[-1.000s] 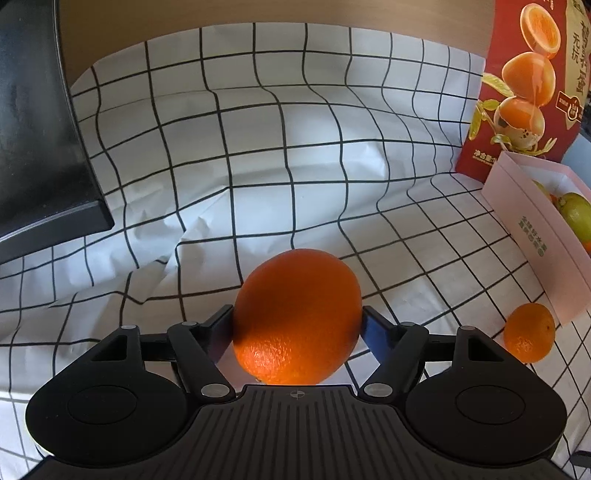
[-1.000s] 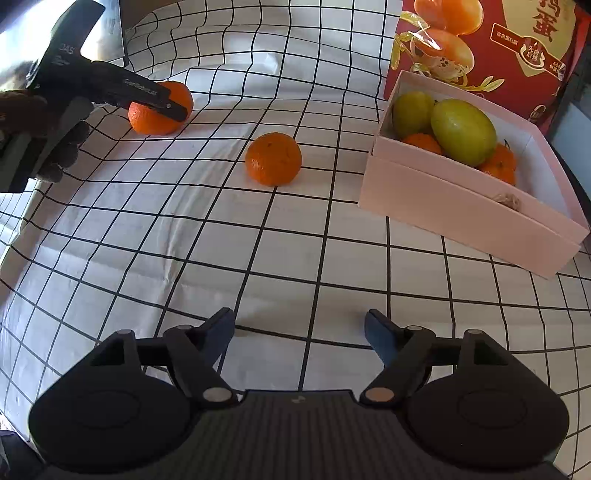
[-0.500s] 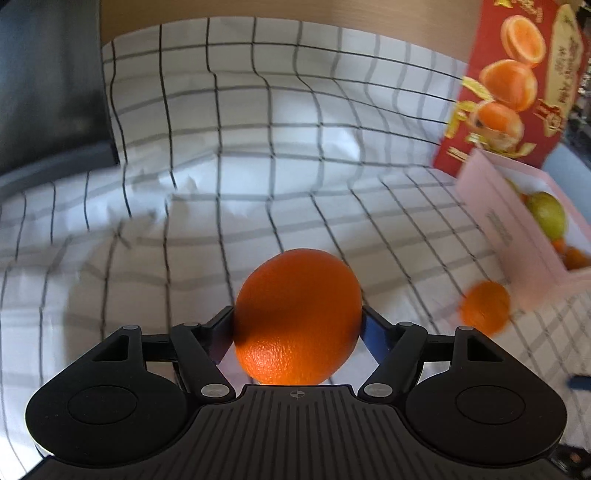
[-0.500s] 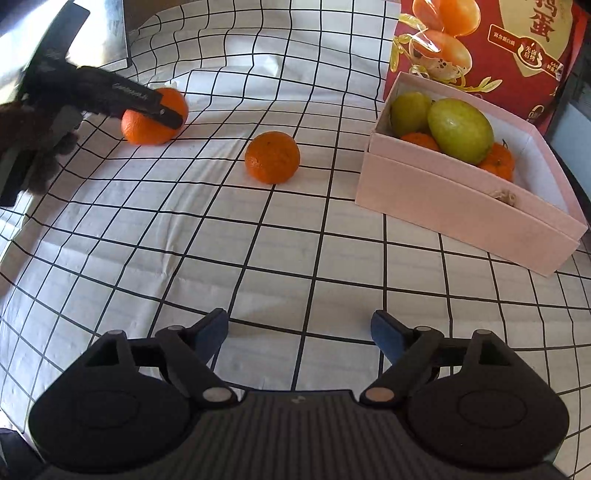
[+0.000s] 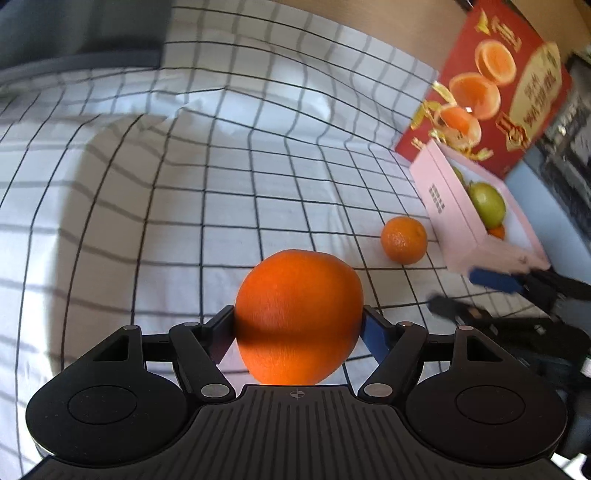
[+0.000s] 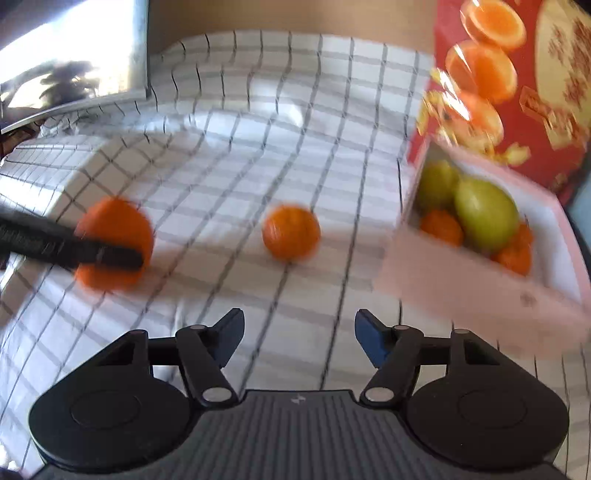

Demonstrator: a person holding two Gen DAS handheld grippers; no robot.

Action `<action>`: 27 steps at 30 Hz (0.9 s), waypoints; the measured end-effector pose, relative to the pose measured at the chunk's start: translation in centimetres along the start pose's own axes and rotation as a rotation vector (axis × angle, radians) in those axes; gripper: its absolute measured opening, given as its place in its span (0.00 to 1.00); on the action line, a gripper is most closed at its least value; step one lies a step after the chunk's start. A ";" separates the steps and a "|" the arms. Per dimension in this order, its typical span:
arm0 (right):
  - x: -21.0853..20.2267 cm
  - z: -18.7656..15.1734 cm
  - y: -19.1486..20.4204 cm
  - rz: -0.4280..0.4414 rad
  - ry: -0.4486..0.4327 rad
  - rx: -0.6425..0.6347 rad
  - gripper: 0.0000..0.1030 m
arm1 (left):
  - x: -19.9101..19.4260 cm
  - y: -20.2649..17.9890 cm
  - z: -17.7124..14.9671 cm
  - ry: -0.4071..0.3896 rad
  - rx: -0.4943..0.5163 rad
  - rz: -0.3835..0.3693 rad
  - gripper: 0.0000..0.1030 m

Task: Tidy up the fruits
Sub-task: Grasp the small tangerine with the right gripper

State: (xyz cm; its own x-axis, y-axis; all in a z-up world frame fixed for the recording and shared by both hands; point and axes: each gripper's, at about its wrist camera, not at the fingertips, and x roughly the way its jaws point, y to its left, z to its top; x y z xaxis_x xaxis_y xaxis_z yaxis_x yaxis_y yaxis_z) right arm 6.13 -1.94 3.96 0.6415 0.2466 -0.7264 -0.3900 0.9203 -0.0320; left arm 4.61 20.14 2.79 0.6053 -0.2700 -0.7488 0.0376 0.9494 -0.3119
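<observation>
My left gripper (image 5: 298, 326) is shut on a large orange (image 5: 298, 317), held just above the checked cloth. The right wrist view shows the same large orange (image 6: 114, 245) at the left with the left gripper's black finger across it. A small orange (image 5: 403, 240) lies on the cloth beside the pink box (image 5: 454, 218). In the right wrist view this small orange (image 6: 291, 232) sits ahead of my right gripper (image 6: 299, 338), whose jaws are closing with nothing between them. The pink box (image 6: 454, 291) holds green and orange fruit.
A red carton (image 5: 491, 88) printed with oranges stands behind the pink box. A dark object (image 5: 74, 33) rests on the far left of the cloth. The right gripper's fingers (image 5: 491, 280) reach in at the right of the left wrist view.
The left gripper has carried the large orange rightward, nearer the small orange and box. The right gripper has narrowed its jaws and shifted slightly; its view is now blurred.
</observation>
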 end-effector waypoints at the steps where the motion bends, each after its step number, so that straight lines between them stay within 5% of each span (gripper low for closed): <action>1: 0.4 0.5 0.3 -0.008 -0.015 -0.019 0.65 | -0.2 0.1 -0.2 -0.004 -0.012 0.000 0.75; 8: 5.0 3.9 1.1 -0.011 -0.024 -0.063 0.65 | -0.6 -0.3 -0.6 -0.009 -0.022 0.013 0.74; 14: 7.4 4.5 0.9 0.007 0.035 -0.018 0.45 | -0.5 -0.1 -0.7 -0.013 -0.032 0.012 0.75; 27: 0.7 -1.0 -2.2 0.005 0.072 0.068 0.45 | 0.3 -3.0 -0.4 0.012 0.170 0.032 0.74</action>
State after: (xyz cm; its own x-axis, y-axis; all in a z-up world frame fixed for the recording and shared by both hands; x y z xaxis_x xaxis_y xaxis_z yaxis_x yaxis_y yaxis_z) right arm 6.79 -4.09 2.81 0.5893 0.2307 -0.7743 -0.3454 0.9383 0.0167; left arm 4.33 17.10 3.24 0.5985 -0.2399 -0.7643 0.1529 0.9708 -0.1849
